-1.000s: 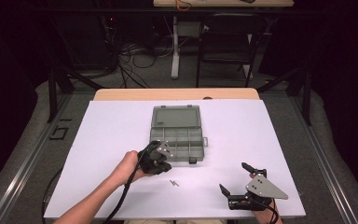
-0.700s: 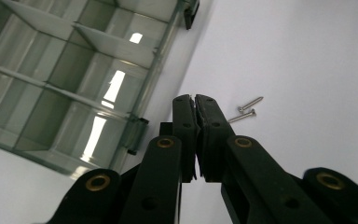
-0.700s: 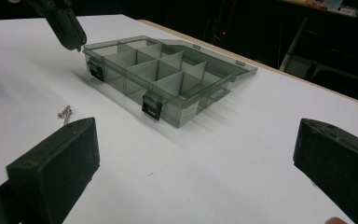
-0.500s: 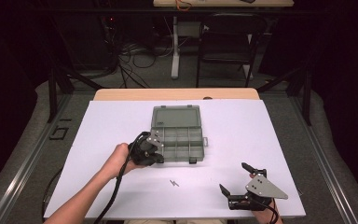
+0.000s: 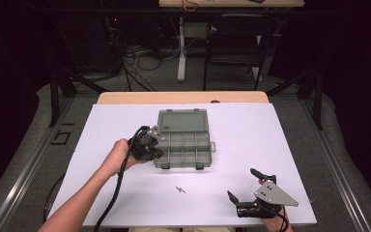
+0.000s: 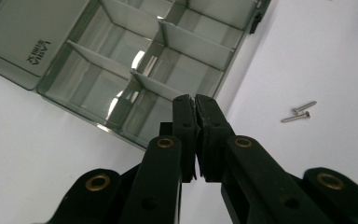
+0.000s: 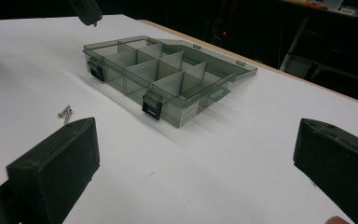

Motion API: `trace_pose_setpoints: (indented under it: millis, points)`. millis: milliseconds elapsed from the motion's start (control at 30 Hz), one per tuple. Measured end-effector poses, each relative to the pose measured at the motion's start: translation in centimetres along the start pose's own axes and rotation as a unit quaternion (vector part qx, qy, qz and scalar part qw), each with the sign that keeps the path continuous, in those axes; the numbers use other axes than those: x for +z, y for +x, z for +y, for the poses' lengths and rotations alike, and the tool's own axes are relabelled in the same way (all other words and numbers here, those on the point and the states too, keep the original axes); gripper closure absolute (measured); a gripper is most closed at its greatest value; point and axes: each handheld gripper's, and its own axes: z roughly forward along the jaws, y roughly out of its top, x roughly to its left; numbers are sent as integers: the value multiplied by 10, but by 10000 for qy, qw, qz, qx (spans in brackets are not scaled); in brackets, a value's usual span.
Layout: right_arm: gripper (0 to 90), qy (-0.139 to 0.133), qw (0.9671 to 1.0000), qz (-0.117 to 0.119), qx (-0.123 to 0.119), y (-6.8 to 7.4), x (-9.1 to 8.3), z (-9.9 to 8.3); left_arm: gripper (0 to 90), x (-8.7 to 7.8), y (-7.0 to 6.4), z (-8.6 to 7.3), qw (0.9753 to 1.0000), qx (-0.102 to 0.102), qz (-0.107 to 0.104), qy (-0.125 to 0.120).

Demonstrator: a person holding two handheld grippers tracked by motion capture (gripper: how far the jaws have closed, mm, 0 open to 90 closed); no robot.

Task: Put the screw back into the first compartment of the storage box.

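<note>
in the left gripper view the jaws are pressed together; whether anything sits between them is too small to tell. the organiser box (image 6: 135, 70) runs off the top and left edges there, its lid mostly cut away. in the high view the left gripper (image 5: 147, 143) covers the box's near left corner, and the two screws (image 5: 180, 189) are a tiny blurred mark.

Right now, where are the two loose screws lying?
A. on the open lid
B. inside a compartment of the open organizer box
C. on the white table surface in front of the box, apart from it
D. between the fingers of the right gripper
C: the two screws lie on the bare white table, in front of the organizer box, not touching it.
</note>
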Motion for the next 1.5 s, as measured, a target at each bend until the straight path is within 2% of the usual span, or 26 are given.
trace_pose_setpoints:
  millis: [133, 400, 867, 1267, 1500]
  points:
    - [0, -7, 10000, 5, -4, 0, 0, 0, 877, -3, 9, 4, 9999, -85, 67, -54]
    - [0, -12, 10000, 15, -8, 0, 0, 0, 876, -7, 18, 12, 9997, -107, 202, -48]
    - [0, 3, 10000, 13, -1, 0, 0, 0, 877, -4, 36, 22, 9991, -219, 353, -15]
    - [0, 6, 10000, -6, -2, 0, 0, 0, 875, 8, 51, 26, 9981, -408, 447, 108]
    - [0, 9, 10000, 7, 4, 0, 1, -1, 874, 24, 55, 30, 9976, -500, 427, 211]
